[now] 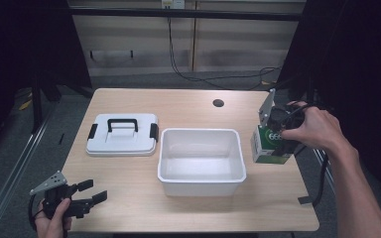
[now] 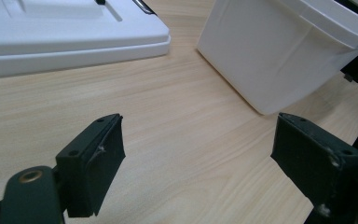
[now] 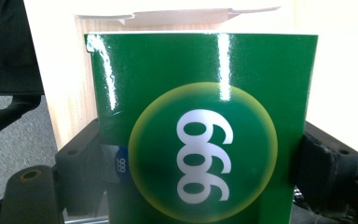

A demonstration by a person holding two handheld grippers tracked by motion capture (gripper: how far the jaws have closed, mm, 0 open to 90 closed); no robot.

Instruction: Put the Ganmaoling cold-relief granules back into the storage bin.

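Observation:
A green carton [image 3: 205, 140] with a white "999" in a yellow-ringed circle sits between the jaws of my right gripper [image 3: 205, 168], which is shut on its two sides. In the high view the green carton [image 1: 269, 148] is just right of the empty white bin [image 1: 200, 181], with the right gripper [image 1: 277, 135] and a hand over it. I cannot tell whether the carton touches the table. My left gripper [image 1: 93, 191] stands open and empty at the table's front left corner. Its jaws are spread wide over bare wood in the left gripper view [image 2: 200, 158].
A white lid [image 1: 122, 135] with a black handle and clips lies flat left of the bin. In the left gripper view the lid [image 2: 65, 32] and bin wall [image 2: 279, 51] are ahead. A round hole [image 1: 218, 103] marks the far tabletop. The table's right edge is close to the carton.

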